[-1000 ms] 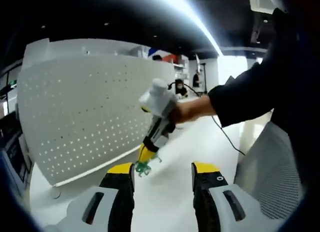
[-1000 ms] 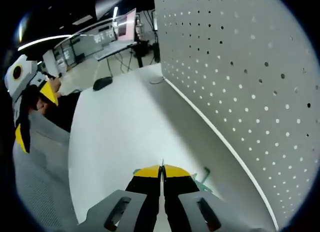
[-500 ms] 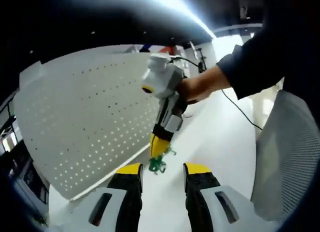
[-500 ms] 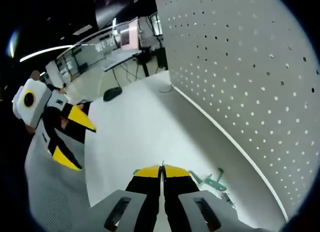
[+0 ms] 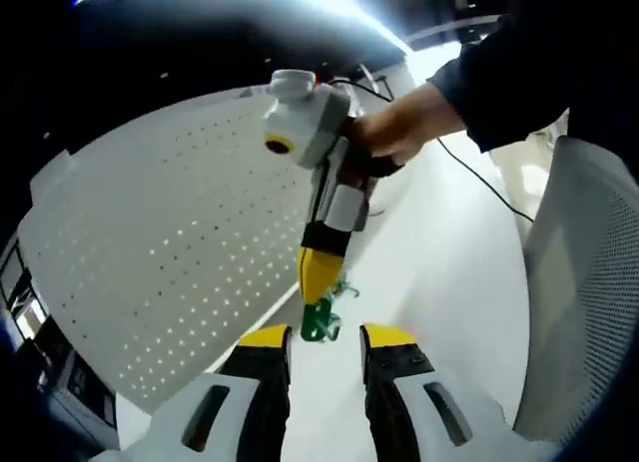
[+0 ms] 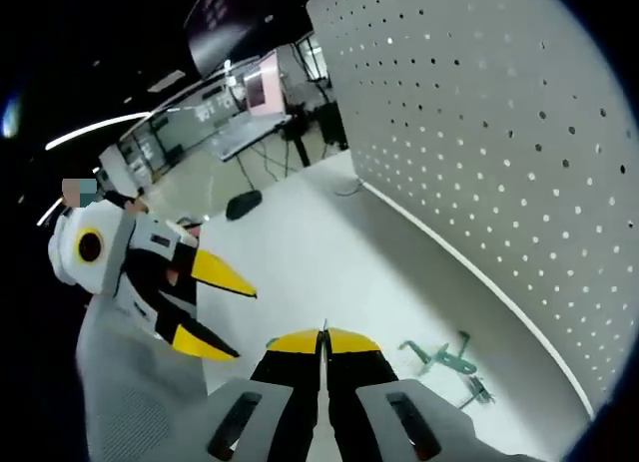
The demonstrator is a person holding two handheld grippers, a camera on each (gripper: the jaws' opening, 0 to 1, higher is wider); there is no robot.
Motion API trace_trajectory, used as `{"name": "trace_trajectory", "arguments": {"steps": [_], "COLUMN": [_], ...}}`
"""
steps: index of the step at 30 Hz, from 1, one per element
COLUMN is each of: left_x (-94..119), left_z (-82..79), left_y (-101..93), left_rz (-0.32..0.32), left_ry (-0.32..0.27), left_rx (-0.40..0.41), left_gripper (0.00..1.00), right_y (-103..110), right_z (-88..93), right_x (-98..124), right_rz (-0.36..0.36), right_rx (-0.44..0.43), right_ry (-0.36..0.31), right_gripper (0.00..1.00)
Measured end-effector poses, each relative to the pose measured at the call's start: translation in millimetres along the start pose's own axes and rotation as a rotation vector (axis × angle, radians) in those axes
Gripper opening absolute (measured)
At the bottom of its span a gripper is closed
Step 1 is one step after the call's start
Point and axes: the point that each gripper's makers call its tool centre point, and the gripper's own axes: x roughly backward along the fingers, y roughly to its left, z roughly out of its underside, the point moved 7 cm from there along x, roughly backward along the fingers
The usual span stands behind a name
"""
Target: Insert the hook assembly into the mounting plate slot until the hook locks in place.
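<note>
Between right gripper (image 5: 319,282) closed jaws, green hook assembly (image 5: 321,317); left gripper (image 5: 324,334) jaws apart, empty.

We have bare white table (image 6: 300,272) open ahead of the right gripper (image 6: 321,334), walled on one side by the upright pegboard (image 6: 479,133). Near its foot lies a green hook assembly (image 6: 444,360). The left gripper (image 6: 215,307) crowds the other side.

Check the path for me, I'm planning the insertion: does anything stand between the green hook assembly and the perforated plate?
Nothing visible does. Between the green hook assembly at the right gripper and the perforated plate lies only bare white tabletop.
</note>
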Motion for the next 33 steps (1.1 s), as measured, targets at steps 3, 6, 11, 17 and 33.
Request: {"name": "trace_trajectory", "arguments": {"steps": [3, 6, 11, 17, 33], "left_x": [-1.4, -3.0, -5.0, -6.5, -6.0], "left_z": [-0.2, 0.0, 1.1, 1.4, 0.6], "left_y": [0.1, 0.6, 2.5, 2.8, 0.8], "left_rz": [-0.004, -0.011, -0.020, -0.023, -0.021], "left_ry": [0.004, 0.001, 0.006, 0.009, 0.008], "left_rx": [-0.019, -0.028, -0.038, -0.064, -0.110], "left_gripper": [0.27, 0.26, 0.25, 0.19, 0.11], "right_y": [1.7, 8.4, 13.9, 19.6, 24.7], "right_z": [-1.9, -5.7, -8.3, -8.3, -6.2], "right_x": [0.7, 1.6, 2.1, 0.4, 1.9], "right_rz": [-0.007, -0.045, -0.060, -0.071, -0.103], "right_rx": [-0.025, -0.077, -0.092, -0.093, -0.170], "right_ry": [-0.006, -0.033, -0.036, -0.020, -0.005], "right_gripper": [0.00, 0.00, 0.00, 0.00, 0.00]}}
